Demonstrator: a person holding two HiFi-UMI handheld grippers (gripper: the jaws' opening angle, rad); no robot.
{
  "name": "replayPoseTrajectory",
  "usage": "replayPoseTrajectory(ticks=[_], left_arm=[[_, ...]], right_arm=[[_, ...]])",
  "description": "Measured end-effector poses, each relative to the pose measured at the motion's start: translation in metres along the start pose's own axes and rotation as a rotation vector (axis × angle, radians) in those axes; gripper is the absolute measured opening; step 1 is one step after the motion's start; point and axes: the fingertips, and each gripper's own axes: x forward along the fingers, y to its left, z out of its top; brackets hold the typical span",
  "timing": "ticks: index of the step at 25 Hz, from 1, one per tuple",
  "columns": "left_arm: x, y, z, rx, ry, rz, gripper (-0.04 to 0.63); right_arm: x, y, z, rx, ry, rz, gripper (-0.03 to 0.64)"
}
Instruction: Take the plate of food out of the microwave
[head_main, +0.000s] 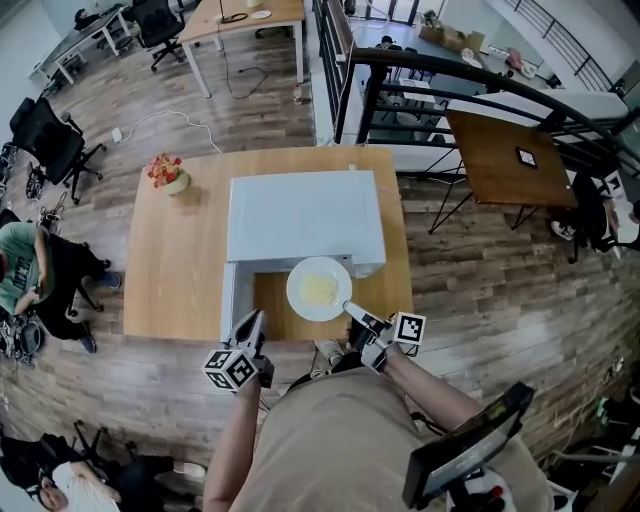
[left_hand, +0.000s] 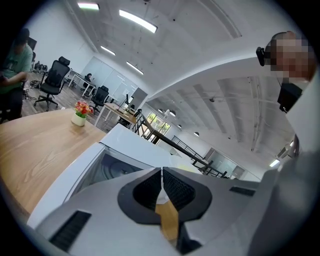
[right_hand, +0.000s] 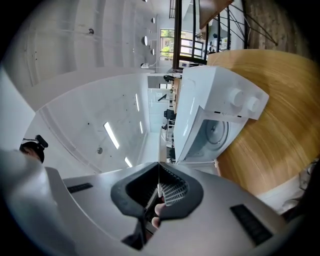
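A white microwave (head_main: 303, 218) stands on the wooden table (head_main: 165, 270), and its door (head_main: 229, 300) hangs open at the left. In front of the cavity a white plate of yellow food (head_main: 318, 288) is held above the table. My right gripper (head_main: 347, 307) is shut on the plate's near right rim. In the right gripper view the rim shows as a thin edge between the closed jaws of that gripper (right_hand: 159, 175), with the microwave (right_hand: 210, 115) beyond. My left gripper (head_main: 255, 318) is shut and empty beside the open door. In its own view the left gripper (left_hand: 161, 172) faces the cavity (left_hand: 107, 169).
A small pot of flowers (head_main: 167, 175) sits at the table's far left corner. A seated person (head_main: 20, 272) and office chairs (head_main: 50, 140) are to the left. A second wooden table (head_main: 510, 158) and a black railing (head_main: 420, 70) stand at the back right.
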Motion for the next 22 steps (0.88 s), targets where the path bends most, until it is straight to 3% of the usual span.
replayPoseTrajectory(ticks=[8, 22], left_arm=[[0.008, 0.008, -0.004, -0.028, -0.018, 0.023, 0.002], [0.006, 0.028, -0.036, -0.112, -0.033, 0.099, 0.002]], right_arm=[[-0.008, 0.023, 0.016, -0.031, 0.029, 0.031, 0.014], [-0.01, 0.003, 0.012, -0.066, 0.187, 0.056, 0.014]])
